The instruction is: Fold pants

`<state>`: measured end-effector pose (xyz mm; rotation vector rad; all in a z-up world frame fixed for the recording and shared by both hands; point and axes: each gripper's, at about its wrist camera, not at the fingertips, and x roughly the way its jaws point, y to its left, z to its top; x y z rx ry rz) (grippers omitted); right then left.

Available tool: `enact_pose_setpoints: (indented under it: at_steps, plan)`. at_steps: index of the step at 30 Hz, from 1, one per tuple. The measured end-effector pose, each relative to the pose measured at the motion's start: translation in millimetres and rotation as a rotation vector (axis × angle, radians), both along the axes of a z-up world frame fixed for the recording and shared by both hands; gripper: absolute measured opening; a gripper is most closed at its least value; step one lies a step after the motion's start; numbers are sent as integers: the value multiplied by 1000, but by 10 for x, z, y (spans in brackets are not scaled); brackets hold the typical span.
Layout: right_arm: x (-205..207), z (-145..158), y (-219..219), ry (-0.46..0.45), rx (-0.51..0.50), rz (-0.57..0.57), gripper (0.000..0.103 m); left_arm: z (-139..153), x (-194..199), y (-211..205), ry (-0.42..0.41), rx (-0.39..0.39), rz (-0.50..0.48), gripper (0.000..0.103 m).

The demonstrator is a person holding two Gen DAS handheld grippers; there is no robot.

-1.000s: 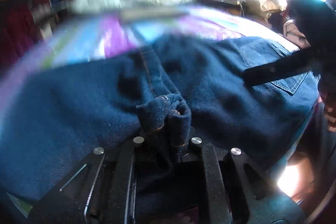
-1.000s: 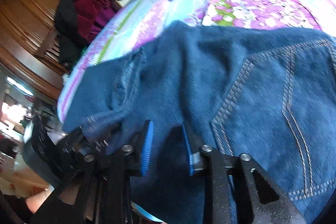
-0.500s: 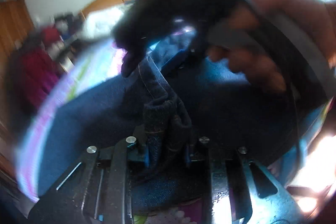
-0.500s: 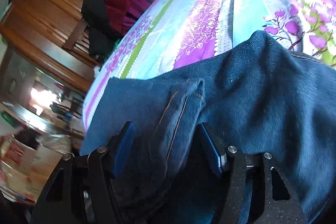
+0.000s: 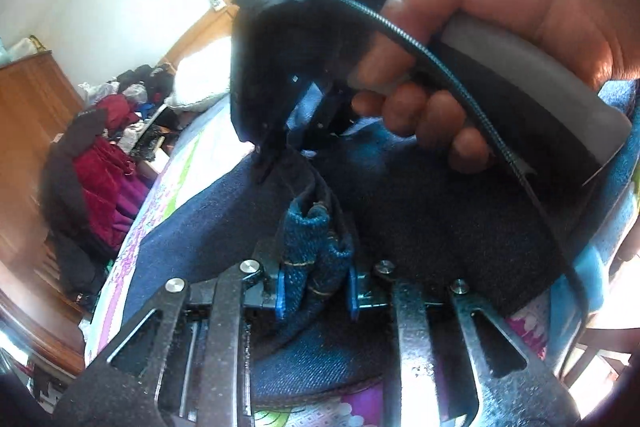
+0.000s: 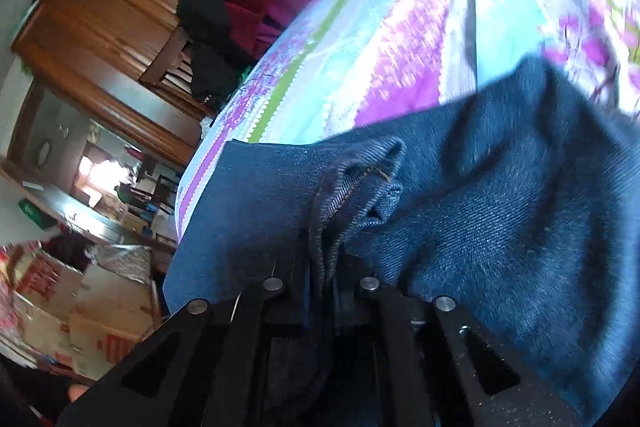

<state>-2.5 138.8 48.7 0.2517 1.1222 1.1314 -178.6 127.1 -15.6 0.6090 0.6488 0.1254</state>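
- Bed (image 6: 400, 39): floral striped cover, carries the work.
- Jeans (image 6: 500, 227): dark denim, spread over the bed's near edge.
- Right gripper (image 6: 322, 283): clenched on a bunched seam fold of the jeans.
- Left gripper (image 5: 316, 291): grasping a cuffed hem bundle; the person's hand (image 5: 500, 27) is just ahead.

Rough denim pants (image 6: 500, 227), glossy wood wardrobe (image 6: 100, 15)
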Motion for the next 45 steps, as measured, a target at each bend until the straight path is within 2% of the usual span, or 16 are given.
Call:
enact_pose_setpoints:
  at_steps: [3,6,10,13,16,19,22,24,25,26,28,31,34,39,42,45]
  plan:
    - [-27,148,-175,-41,13,-37,10,117,83,-27,10,-32,-15,23]
    - [31,-82,-234,-16,-121,-63,12,123,41,-334,-13,-38,-95,23]
    - [17,-82,-406,-3,-117,-95,12,-104,-97,-598,-30,111,-163,23]
    - [-31,65,-587,-84,-194,-146,12,55,-236,-498,7,24,-201,29]
    - [-83,309,-797,-208,-316,-300,17,296,-352,-203,-44,-22,-153,54]
    - [-147,551,-707,-263,-240,-275,19,508,-370,172,-82,-165,-91,65]
    - [-103,572,-300,-272,-191,-174,19,500,-171,320,-73,-219,-66,62]
    - [-17,408,-107,-239,-235,-142,18,412,20,307,-28,-227,-89,46]
    - [28,273,-77,-224,-293,-138,4,344,59,275,12,-243,-103,30]
    - [63,179,-96,-220,-323,-146,0,288,87,244,43,-258,-117,17]
    - [109,117,-268,-189,-319,-204,0,175,81,209,56,-281,-140,8]
    - [164,164,-556,-161,-361,-327,0,204,60,290,55,-361,-131,6]
    - [5,627,-581,-303,-308,-364,7,425,-75,510,10,-409,-104,12]
    - [-260,1117,378,-358,-123,-44,10,729,-330,1622,-92,-657,187,10]
    - [-426,1054,1246,-345,-105,159,10,604,-473,2234,-46,-785,328,6]
    - [-618,694,1993,-300,-154,325,10,316,-508,2566,16,-854,409,7]
